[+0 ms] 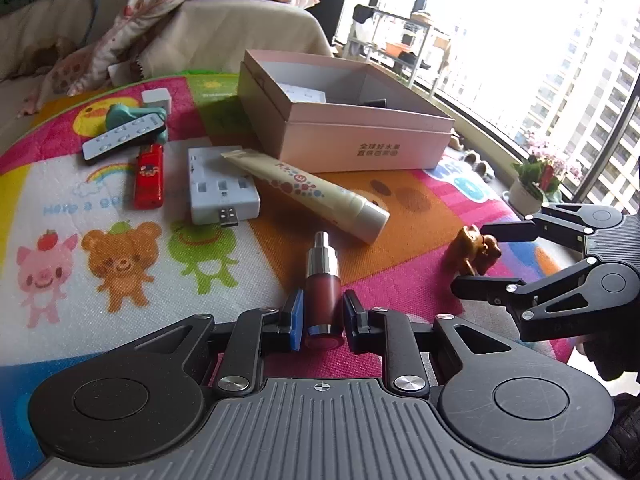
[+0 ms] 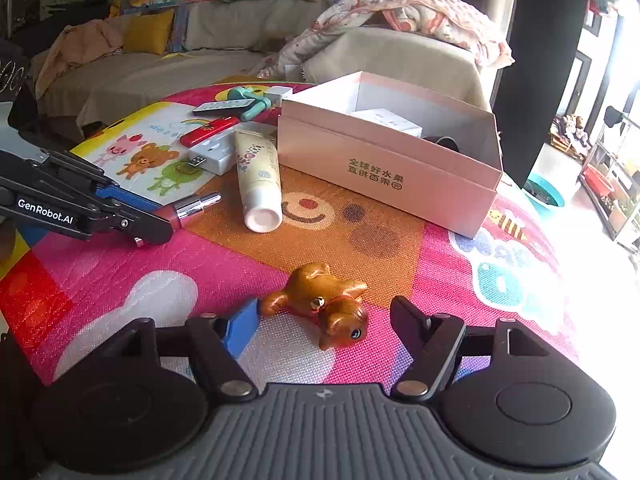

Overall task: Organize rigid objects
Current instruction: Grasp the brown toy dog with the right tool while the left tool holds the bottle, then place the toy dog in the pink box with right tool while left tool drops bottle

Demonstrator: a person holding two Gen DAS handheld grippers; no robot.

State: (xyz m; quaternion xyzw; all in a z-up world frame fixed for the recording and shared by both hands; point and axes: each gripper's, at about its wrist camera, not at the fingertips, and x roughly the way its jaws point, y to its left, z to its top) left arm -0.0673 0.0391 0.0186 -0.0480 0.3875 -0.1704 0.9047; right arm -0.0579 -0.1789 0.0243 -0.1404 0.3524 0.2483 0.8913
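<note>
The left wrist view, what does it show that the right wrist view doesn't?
Only the left wrist view shows the potted pink flowers on the window ledge and the tower blocks outside. Only the right wrist view shows the yellow cushion on the sofa. Both share the open pink cardboard box, the cream squeeze tube, the small red pump bottle and the glossy brown dog figurine.

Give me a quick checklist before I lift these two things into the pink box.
1. Left hand-held gripper closed on the red pump bottle: ok.
2. Right hand-held gripper closed on the brown dog figurine: not ok, jaws stand apart around it.
3. Figurine between the right jaws: ok.
4. Pink box open on top: ok.
5. Free room inside the box: cannot tell, part of it is hidden.
</note>
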